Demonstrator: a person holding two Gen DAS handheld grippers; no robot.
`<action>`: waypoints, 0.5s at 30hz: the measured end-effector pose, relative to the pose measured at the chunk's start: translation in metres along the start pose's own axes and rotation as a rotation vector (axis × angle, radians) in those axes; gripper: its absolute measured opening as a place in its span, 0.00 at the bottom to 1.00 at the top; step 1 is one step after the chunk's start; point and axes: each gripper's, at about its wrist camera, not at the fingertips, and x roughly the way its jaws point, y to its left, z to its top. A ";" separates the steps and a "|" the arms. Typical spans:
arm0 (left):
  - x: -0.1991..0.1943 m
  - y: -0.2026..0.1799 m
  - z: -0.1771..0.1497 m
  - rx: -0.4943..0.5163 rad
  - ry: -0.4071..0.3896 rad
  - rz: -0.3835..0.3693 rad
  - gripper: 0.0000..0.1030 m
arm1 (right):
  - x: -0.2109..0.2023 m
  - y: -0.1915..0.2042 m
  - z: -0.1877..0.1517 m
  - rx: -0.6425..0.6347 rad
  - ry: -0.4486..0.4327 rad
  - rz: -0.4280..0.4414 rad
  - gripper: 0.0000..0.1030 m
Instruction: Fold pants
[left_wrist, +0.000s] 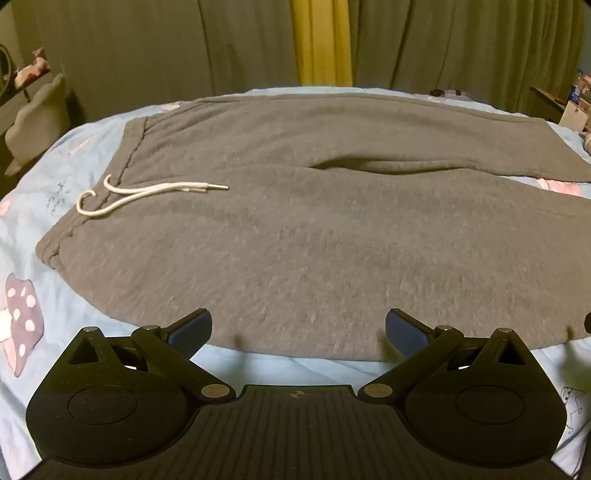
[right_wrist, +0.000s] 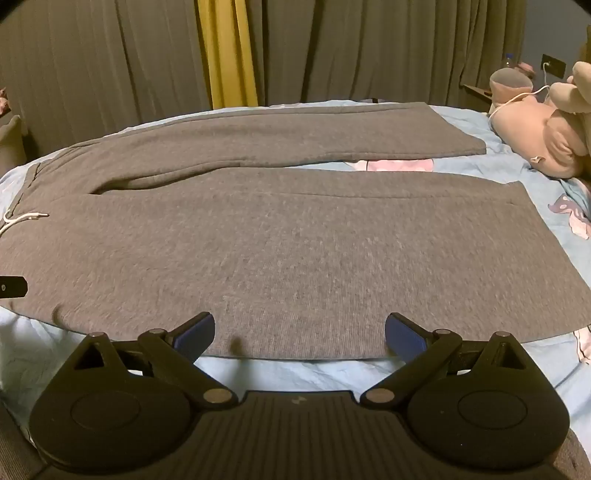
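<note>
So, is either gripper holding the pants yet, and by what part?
No. The left gripper and right gripper are both open and empty at the near edge of the pants, which lie flat on the bed.

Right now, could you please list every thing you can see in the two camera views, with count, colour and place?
grey fleece sweatpants: one, grey, spread flat on the bed, waistband to the left, two legs running to the right.
white cord drawstring: one, white, lying on the waistband end of the sweatpants.
light blue printed bedsheet: one, blue with pink and purple prints, under the sweatpants.
dark pleated curtains: dark olive, behind the bed.
yellow curtain strip: one, yellow, between the dark curtains.
pink plush toy: one, pink and beige, on the bed at the far right.
left gripper: one, black with blue pads, jaws open, at the near hem of the sweatpants.
right gripper: one, black with blue pads, jaws open, at the near hem.
</note>
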 end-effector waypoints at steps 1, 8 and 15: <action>0.000 0.000 0.000 0.001 -0.001 0.012 1.00 | 0.000 0.000 0.000 0.001 -0.002 0.001 0.96; 0.001 -0.003 0.000 0.009 0.003 0.016 1.00 | 0.000 0.000 0.000 -0.002 0.000 -0.003 0.96; 0.002 -0.001 0.000 0.010 0.002 0.013 1.00 | 0.001 0.001 0.000 -0.002 0.000 -0.004 0.96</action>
